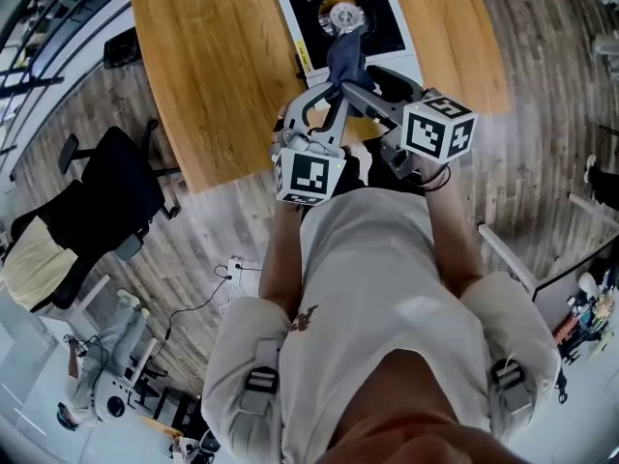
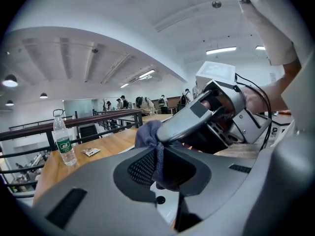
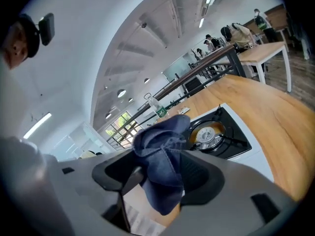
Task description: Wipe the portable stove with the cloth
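The dark blue cloth hangs bunched just above the near edge of the portable stove, a white unit with a black top and a round burner. My left gripper comes up from below and is shut on the cloth. My right gripper reaches in from the right. It stands open, with the cloth loose between its wide jaws. One of its fingers lies across the cloth in the left gripper view. The stove shows behind the cloth in the right gripper view.
The stove stands on a long wooden table. A water bottle and a small packet are farther along it. A black office chair stands on the floor to the left. A railing and other desks with people lie beyond.
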The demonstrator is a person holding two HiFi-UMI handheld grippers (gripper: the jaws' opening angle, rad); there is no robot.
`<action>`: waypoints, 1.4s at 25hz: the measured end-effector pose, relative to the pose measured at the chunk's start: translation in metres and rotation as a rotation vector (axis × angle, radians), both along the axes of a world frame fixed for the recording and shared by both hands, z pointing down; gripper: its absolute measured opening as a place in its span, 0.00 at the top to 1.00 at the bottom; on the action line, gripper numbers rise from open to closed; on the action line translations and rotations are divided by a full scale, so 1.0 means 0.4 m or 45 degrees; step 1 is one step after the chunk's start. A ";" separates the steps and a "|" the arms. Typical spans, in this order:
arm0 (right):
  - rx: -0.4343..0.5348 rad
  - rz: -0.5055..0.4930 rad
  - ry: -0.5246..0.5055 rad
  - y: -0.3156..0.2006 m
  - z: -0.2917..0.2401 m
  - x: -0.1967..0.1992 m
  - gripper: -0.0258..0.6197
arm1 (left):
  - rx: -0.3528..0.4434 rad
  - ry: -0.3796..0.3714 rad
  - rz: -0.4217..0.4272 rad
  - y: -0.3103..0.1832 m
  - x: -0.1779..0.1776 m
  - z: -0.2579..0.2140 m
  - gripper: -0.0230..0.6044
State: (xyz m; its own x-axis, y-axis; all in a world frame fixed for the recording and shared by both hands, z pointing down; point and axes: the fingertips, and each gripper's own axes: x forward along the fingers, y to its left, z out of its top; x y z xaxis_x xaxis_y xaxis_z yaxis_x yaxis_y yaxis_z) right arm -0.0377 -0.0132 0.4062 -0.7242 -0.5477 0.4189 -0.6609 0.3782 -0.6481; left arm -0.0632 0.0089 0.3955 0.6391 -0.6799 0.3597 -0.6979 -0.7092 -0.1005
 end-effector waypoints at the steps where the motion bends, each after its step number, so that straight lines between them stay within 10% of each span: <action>1: -0.015 -0.007 -0.042 -0.006 -0.001 0.000 0.50 | 0.002 0.000 0.009 -0.006 0.005 -0.003 0.86; 11: 0.012 -0.158 -0.128 -0.090 -0.005 0.066 0.86 | -0.056 -0.057 0.009 -0.096 0.106 0.025 0.85; 35: 0.261 -0.161 0.144 -0.460 -0.011 0.369 0.88 | -0.109 0.029 -0.265 -0.384 0.243 0.016 0.83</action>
